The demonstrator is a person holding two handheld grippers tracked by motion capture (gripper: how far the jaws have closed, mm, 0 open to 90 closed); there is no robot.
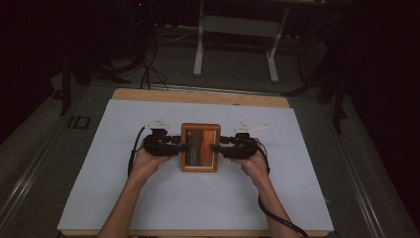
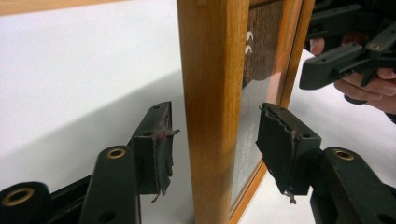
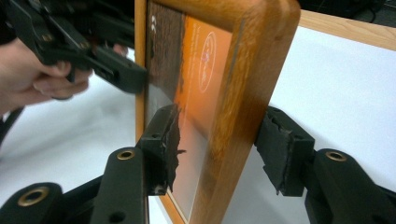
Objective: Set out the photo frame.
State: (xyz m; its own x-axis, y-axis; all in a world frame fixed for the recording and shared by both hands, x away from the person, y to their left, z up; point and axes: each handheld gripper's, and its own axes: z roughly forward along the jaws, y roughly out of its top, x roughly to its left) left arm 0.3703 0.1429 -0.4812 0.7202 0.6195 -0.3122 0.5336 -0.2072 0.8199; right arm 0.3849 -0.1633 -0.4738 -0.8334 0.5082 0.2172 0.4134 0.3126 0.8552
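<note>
Frame (image 1: 200,147) between 2 hand-held grippers

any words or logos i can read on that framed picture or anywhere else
No text can be quoted.
Picture frame: white lines of writing and a round white emblem on the orange print, too blurred to read.
Same frame, left gripper view: two small white crescent marks on the dark part, no letters legible.

Picture frame (image 1: 200,147): varnished wood, glossy glazed front. Gripper pads (image 2: 161,149): torn, rough, perhaps rubber. Table cover (image 1: 198,198): matt white.
</note>
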